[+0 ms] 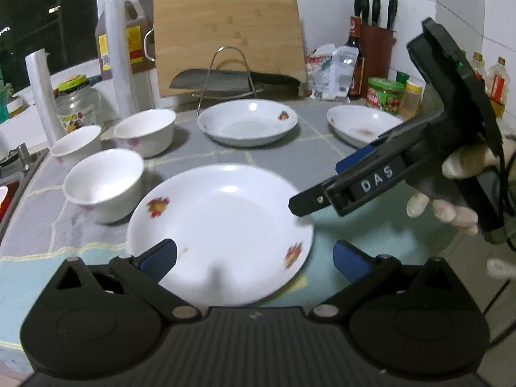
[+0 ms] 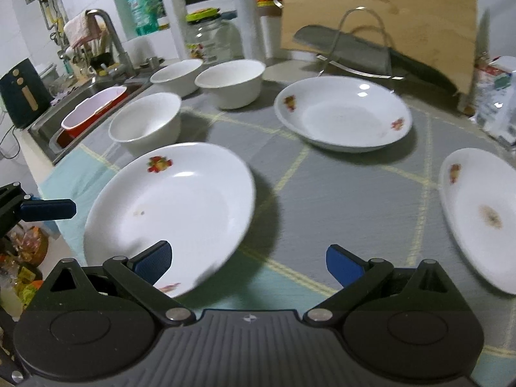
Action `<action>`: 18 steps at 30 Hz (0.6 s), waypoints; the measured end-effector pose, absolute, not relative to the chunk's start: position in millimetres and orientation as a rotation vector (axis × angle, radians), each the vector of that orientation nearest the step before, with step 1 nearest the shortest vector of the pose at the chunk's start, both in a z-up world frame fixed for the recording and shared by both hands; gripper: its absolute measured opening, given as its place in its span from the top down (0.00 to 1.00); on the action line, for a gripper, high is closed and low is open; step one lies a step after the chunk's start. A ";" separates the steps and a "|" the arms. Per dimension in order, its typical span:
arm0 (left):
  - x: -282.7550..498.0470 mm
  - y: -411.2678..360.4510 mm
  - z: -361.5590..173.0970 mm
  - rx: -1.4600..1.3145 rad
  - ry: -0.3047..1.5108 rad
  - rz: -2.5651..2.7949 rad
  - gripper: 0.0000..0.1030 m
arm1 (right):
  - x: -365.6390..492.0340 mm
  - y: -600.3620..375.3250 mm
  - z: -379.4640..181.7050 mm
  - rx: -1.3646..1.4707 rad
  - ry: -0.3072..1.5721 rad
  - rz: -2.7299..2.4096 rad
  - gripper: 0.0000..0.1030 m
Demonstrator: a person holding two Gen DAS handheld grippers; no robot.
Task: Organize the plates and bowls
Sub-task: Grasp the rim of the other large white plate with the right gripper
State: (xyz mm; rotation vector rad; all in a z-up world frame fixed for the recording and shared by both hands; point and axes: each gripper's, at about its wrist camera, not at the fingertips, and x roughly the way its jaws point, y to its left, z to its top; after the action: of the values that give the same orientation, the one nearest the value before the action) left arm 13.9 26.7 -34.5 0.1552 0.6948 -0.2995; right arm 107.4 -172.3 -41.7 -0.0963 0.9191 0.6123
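Three white plates with red flower prints lie on the grey mat. The near plate [image 1: 222,225] [image 2: 171,206] sits just ahead of my left gripper [image 1: 254,259], which is open, its left pad overlapping the near rim. My right gripper [image 2: 248,264] [image 1: 325,180] is open and empty, hovering by that plate's right edge. The middle plate [image 1: 246,122] [image 2: 343,113] is farther back. The right plate [image 1: 358,124] [image 2: 480,209] has a brown stain. Three white bowls [image 1: 103,183] [image 1: 145,129] [image 1: 77,143] stand to the left, also seen from the right wrist [image 2: 145,122] [image 2: 230,80] [image 2: 175,75].
A wire rack [image 1: 225,74] [image 2: 361,42] with a cleaver stands before a leaning wooden cutting board [image 1: 229,38]. The sink [image 2: 80,113] with a red tub lies left. A jar [image 1: 77,103], plastic rolls, oil bottles, a knife block [image 1: 375,51] and condiments line the back.
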 end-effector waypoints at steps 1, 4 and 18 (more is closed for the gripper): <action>12.1 32.7 -36.6 0.160 0.705 -0.302 0.01 | 106.6 -167.5 -43.9 -0.097 0.926 0.615 0.00; 8.7 50.7 -44.9 0.166 0.738 -0.302 0.01 | 105.4 -156.9 -49.9 -0.084 0.952 0.633 0.00; 33.9 96.5 -80.2 0.168 0.784 -0.378 0.01 | 101.8 -129.3 -67.4 -0.126 1.024 0.612 0.00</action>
State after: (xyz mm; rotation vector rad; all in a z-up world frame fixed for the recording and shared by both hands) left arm 33.9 96.5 -80.2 0.1684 0.7845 -0.3780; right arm 101.8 -129.3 -67.4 -0.1257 1.0242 0.6118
